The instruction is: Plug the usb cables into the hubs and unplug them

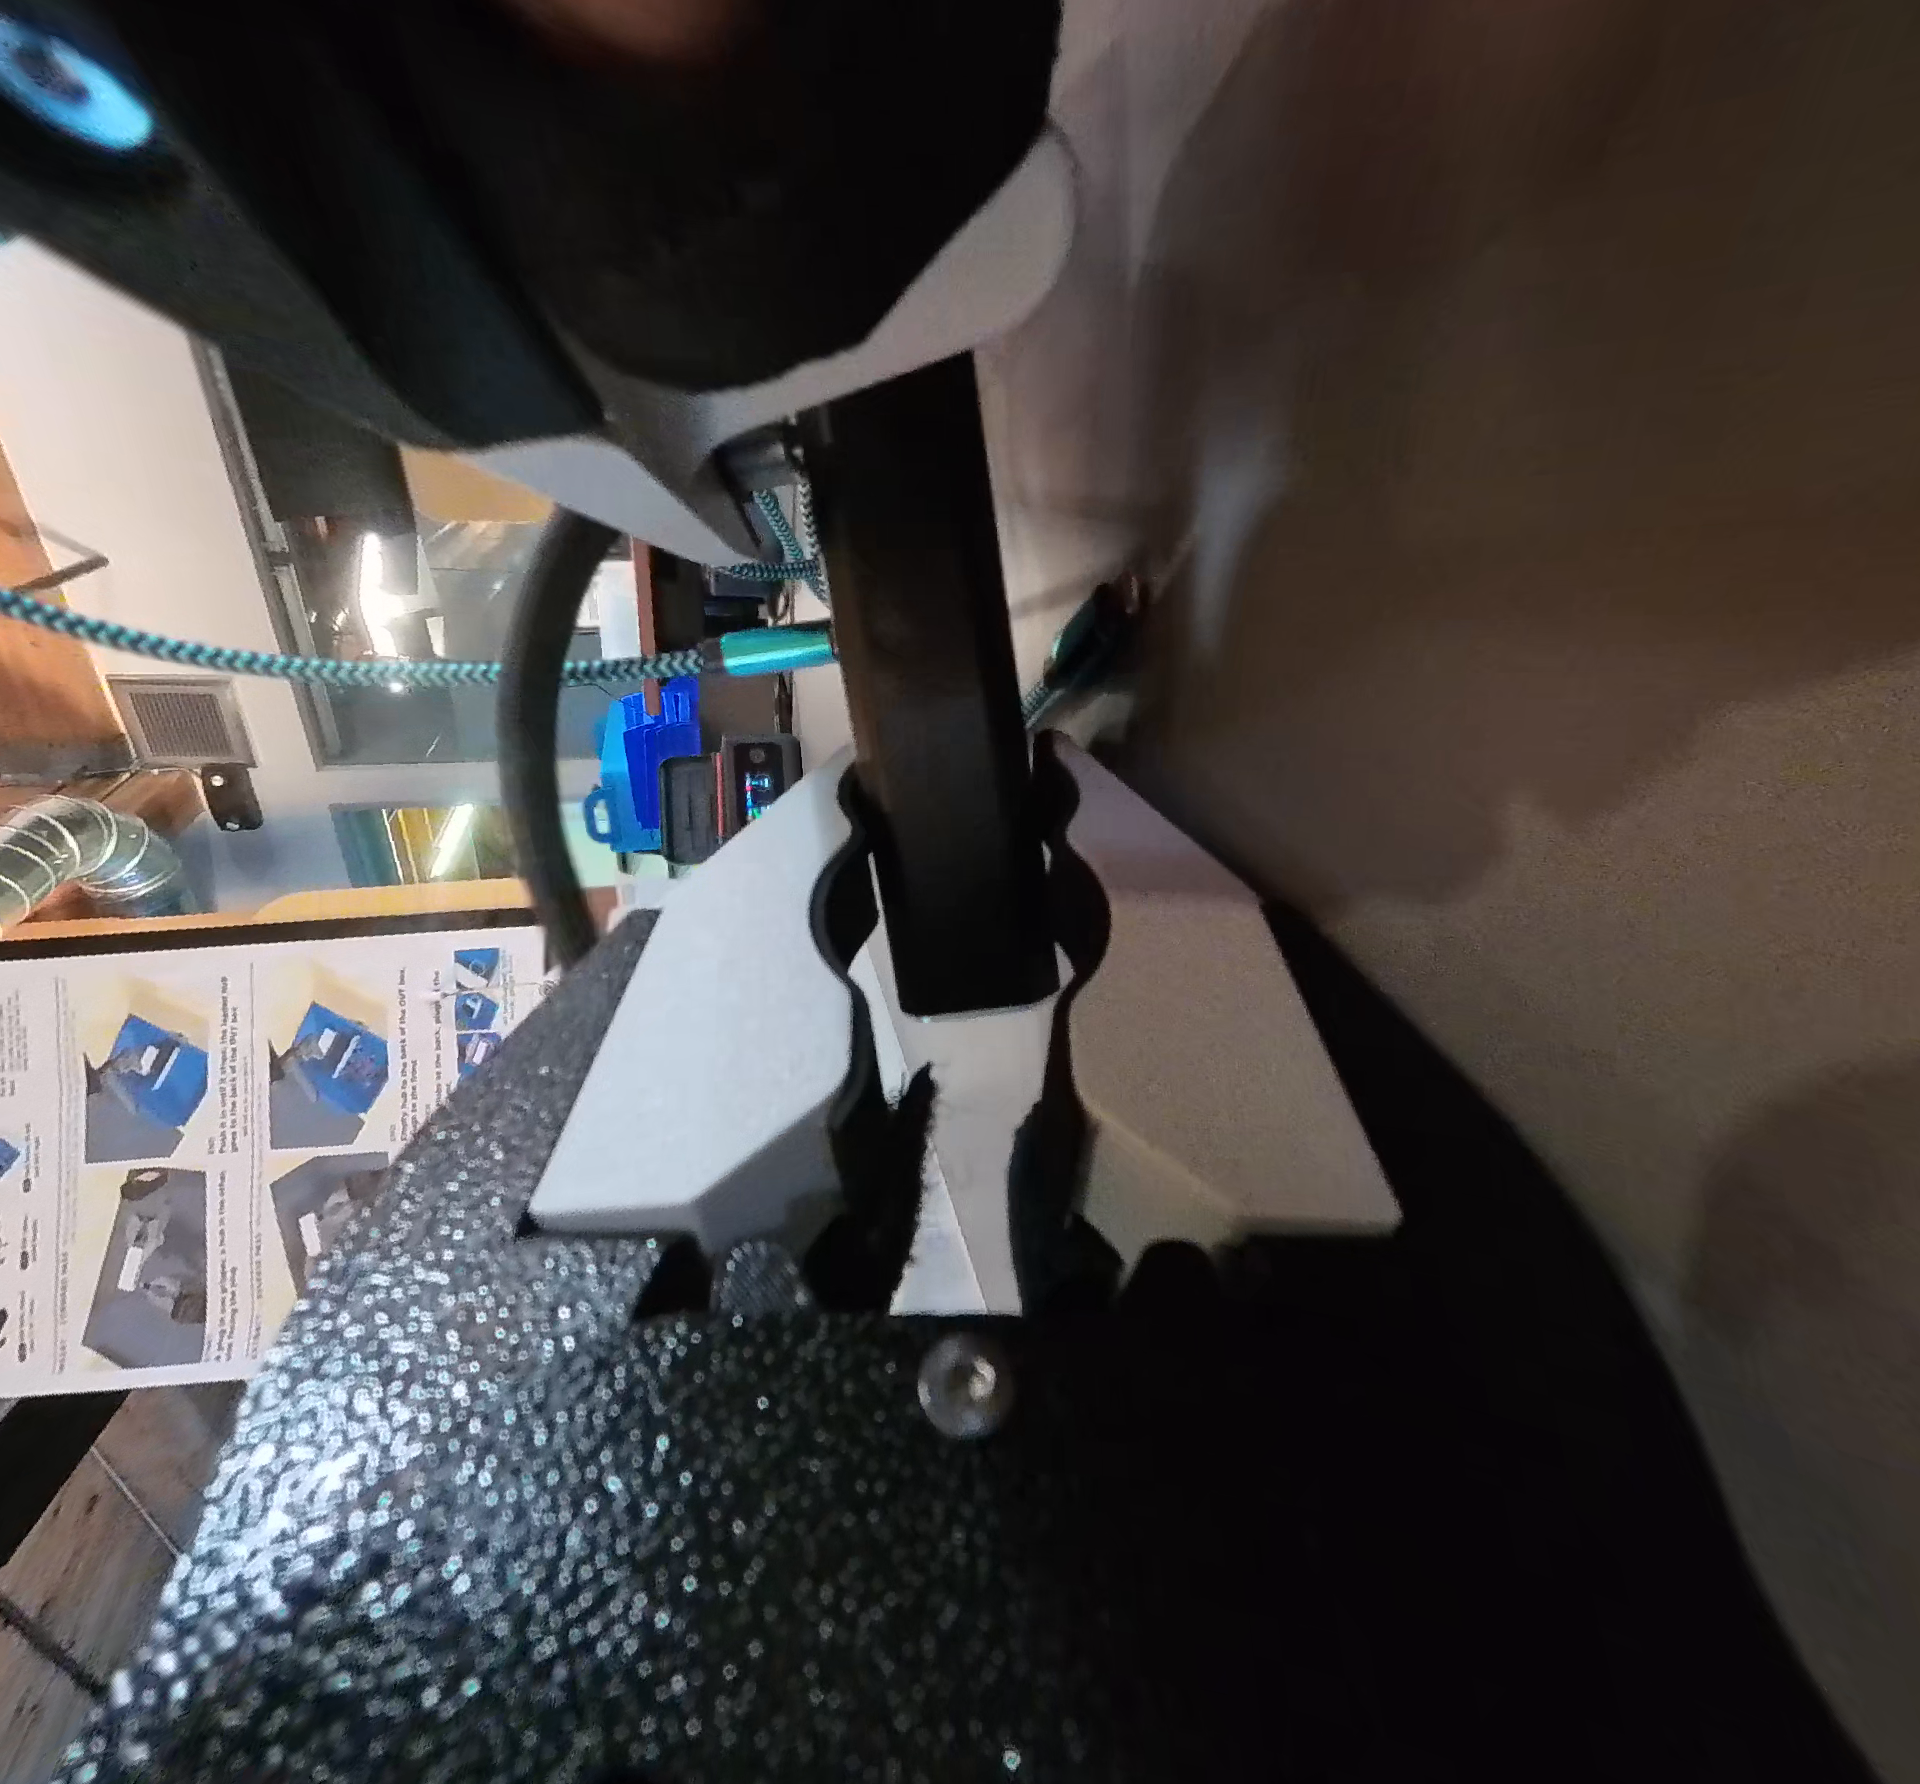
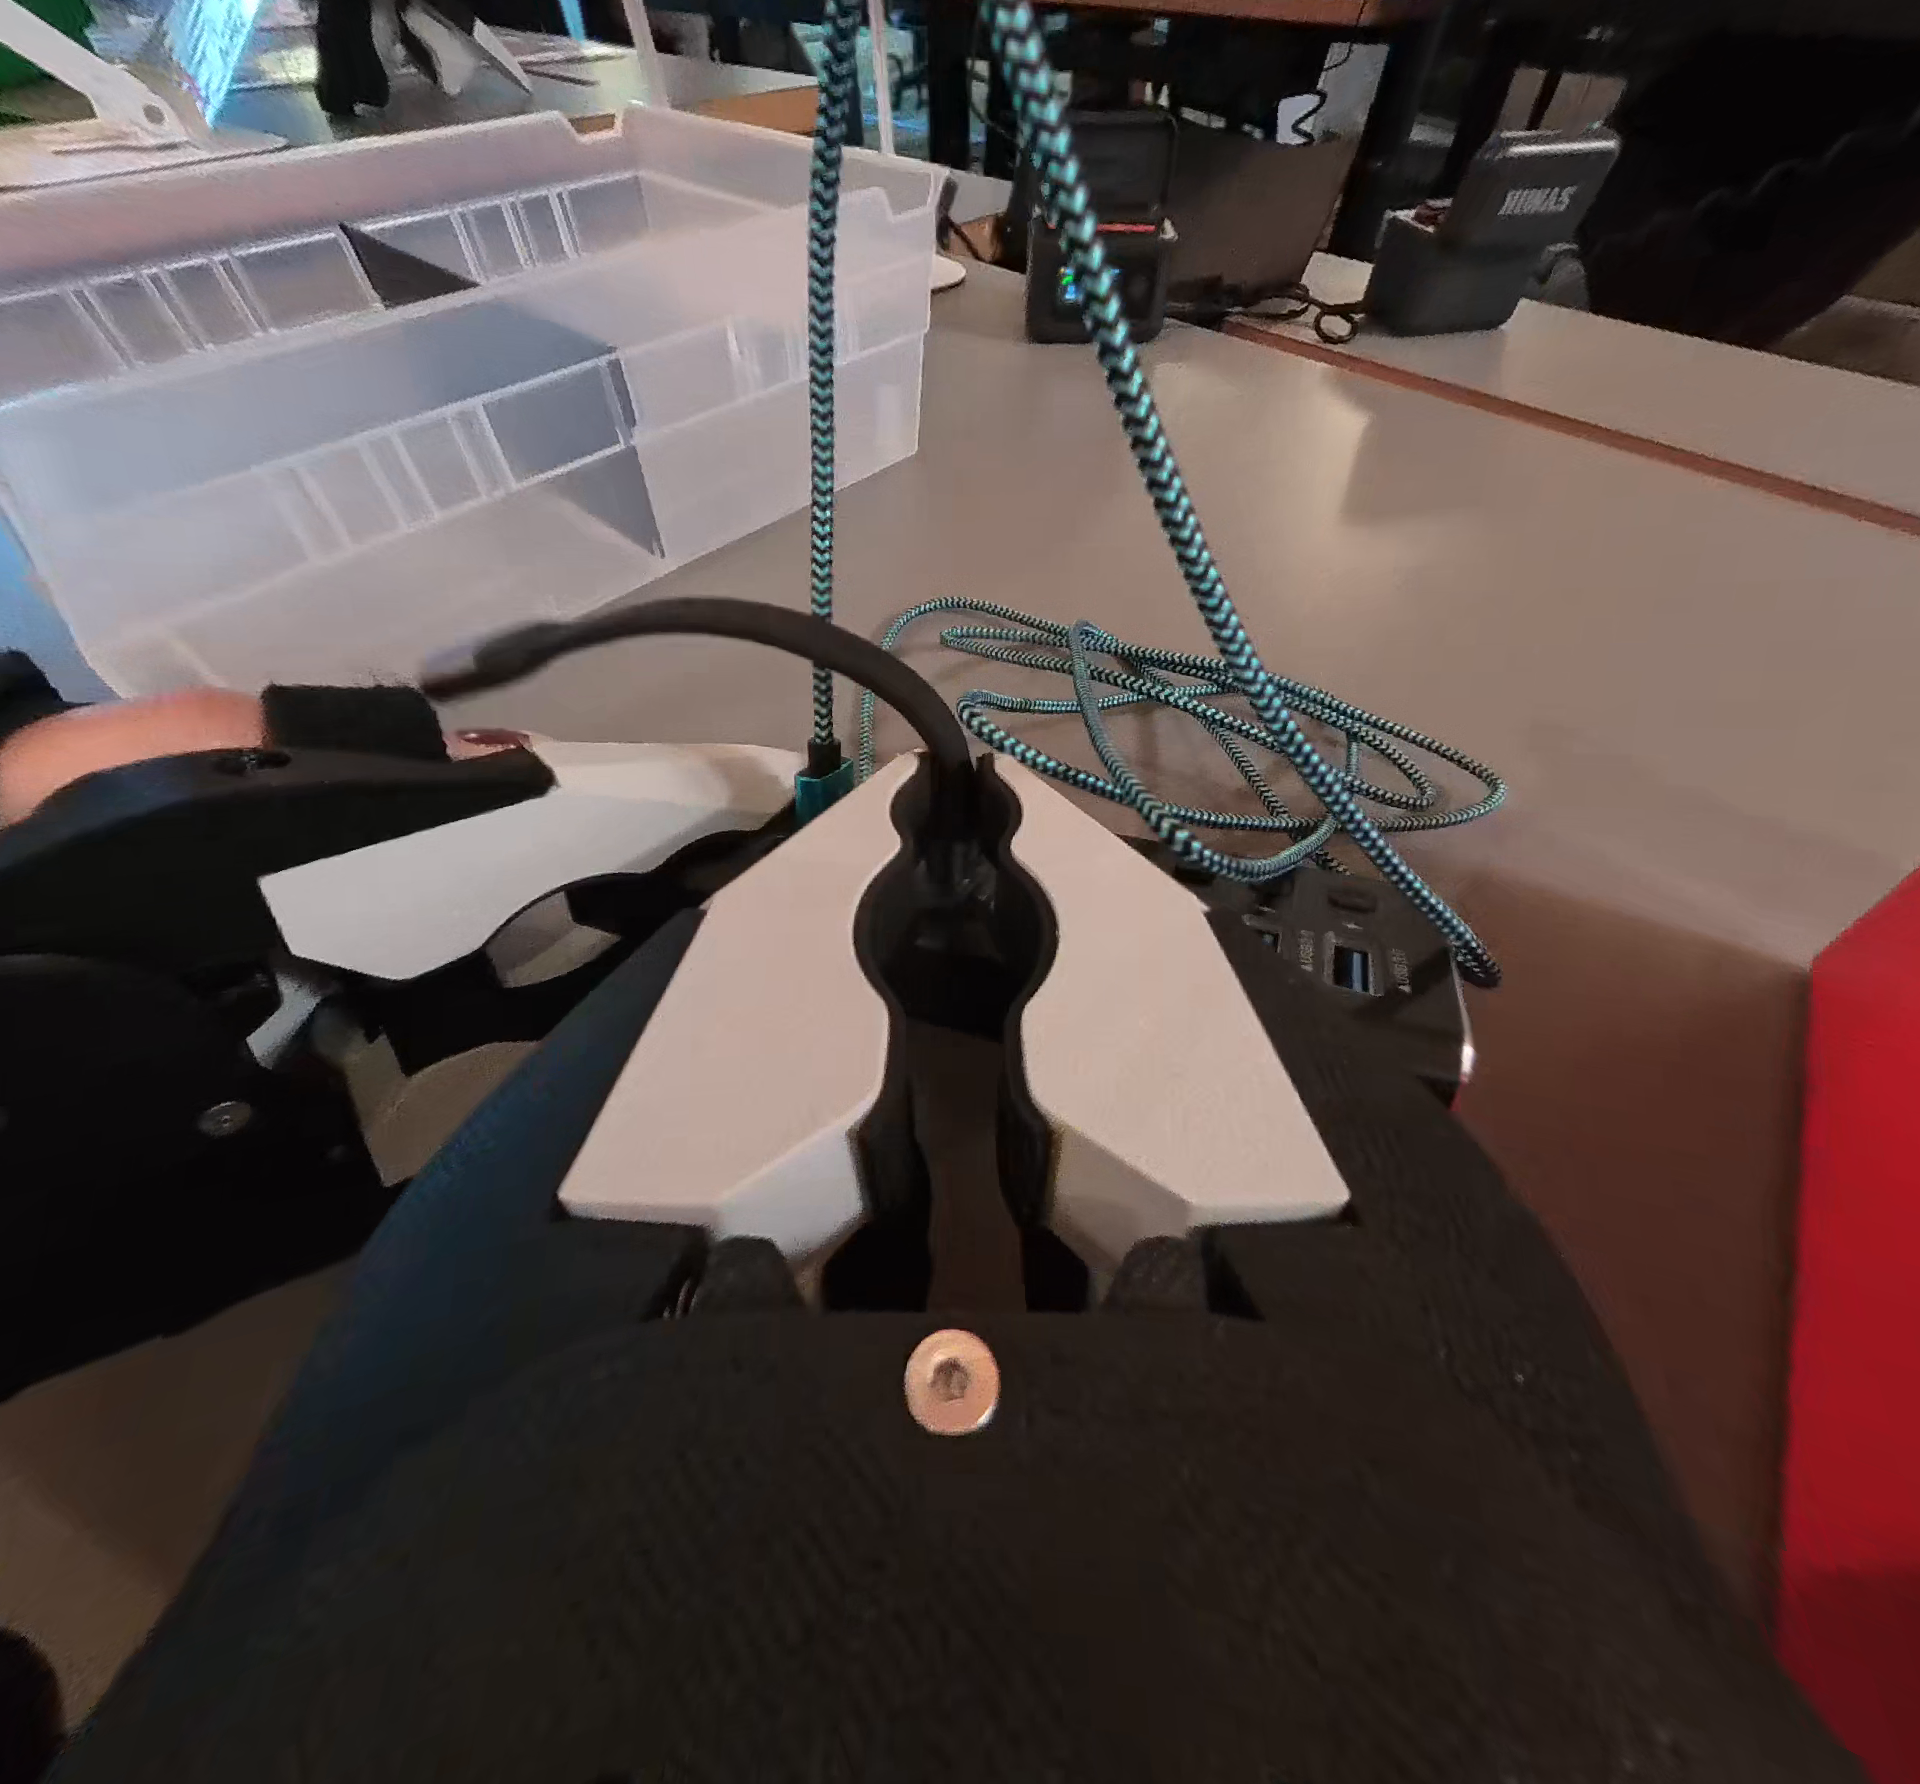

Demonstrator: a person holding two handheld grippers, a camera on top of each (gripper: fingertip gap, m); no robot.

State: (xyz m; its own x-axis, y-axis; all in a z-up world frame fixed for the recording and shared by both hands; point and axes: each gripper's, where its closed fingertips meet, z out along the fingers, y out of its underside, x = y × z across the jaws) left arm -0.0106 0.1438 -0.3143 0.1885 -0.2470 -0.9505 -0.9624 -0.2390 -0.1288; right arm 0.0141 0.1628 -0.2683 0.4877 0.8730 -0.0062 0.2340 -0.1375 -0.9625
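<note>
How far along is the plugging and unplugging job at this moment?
Done: one teal plug already sits in the black hub. In hand: the left hand-held gripper clamps that hub, and the right hand-held gripper seems to grip its black-lead end. Left: a second hub shows empty ports, and nothing is unplugged yet.

Two claws show: the left claw [image 1: 951, 861] and the right claw [image 2: 951, 861]. One black hub [image 2: 1351, 981], one teal braided cable [image 2: 1164, 695], one clear bin [image 2: 436, 404], one red box [image 2: 1860, 1267].
</note>
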